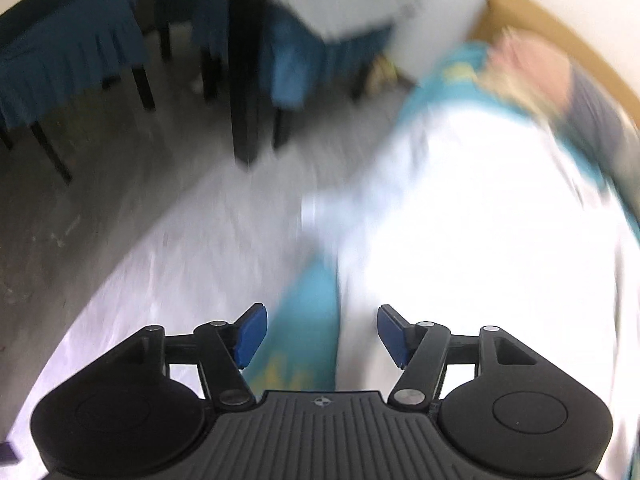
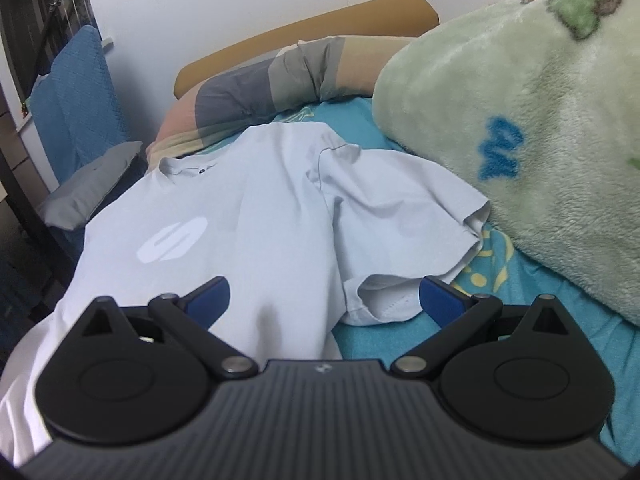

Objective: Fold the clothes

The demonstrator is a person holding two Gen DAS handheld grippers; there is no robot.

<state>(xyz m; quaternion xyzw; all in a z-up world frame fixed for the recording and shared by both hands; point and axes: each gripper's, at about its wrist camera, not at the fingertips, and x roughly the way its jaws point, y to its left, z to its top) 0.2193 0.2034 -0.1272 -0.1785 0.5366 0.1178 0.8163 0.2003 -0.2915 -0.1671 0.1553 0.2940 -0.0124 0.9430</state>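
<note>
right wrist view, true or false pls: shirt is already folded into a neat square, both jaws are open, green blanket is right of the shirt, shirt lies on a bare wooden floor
1. The white t-shirt is folded into a neat square. False: it lies spread out and rumpled, one sleeve bunched.
2. The right gripper and left gripper have open jaws. True.
3. The green fleece blanket is right of the shirt. True.
4. The shirt lies on a bare wooden floor. False: it lies on a teal bedsheet.
</note>
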